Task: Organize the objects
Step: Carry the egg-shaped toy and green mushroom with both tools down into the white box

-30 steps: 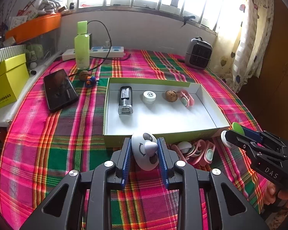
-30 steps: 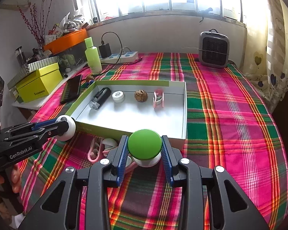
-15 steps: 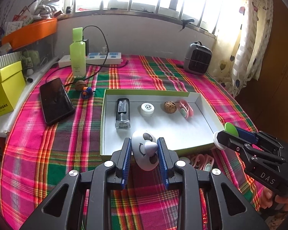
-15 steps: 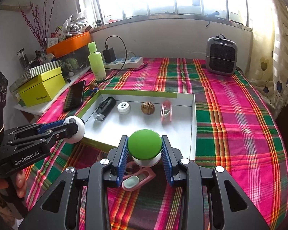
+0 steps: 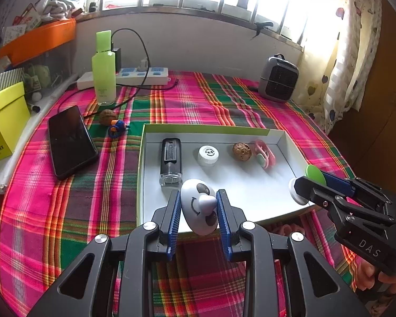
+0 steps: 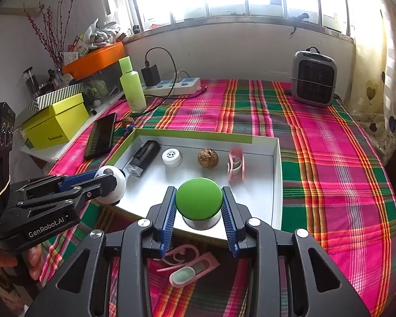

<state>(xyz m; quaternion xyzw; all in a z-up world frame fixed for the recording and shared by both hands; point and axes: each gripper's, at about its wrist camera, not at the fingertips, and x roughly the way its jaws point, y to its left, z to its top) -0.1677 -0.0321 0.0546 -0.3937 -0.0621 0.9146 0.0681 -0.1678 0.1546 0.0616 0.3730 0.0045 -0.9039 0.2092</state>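
**A:** What are you carrying?

**B:** Your left gripper (image 5: 198, 212) is clamped on a white egg-shaped toy (image 5: 199, 209) with a painted face and cone nose. Your right gripper (image 6: 199, 212) is clamped on a green-domed button (image 6: 199, 202) with a white base. Both hang over the near edge of the white tray (image 5: 290, 155).

**A:** What is around them?

**B:** The tray holds a black lighter (image 5: 170, 161), a white cap (image 5: 208, 154), a walnut (image 5: 241, 151) and a pink clip (image 5: 264, 155) in a row. More pink clips (image 6: 188, 266) lie on the plaid cloth (image 6: 330, 163) beneath your right gripper. A phone (image 5: 70, 141) lies left of the tray.
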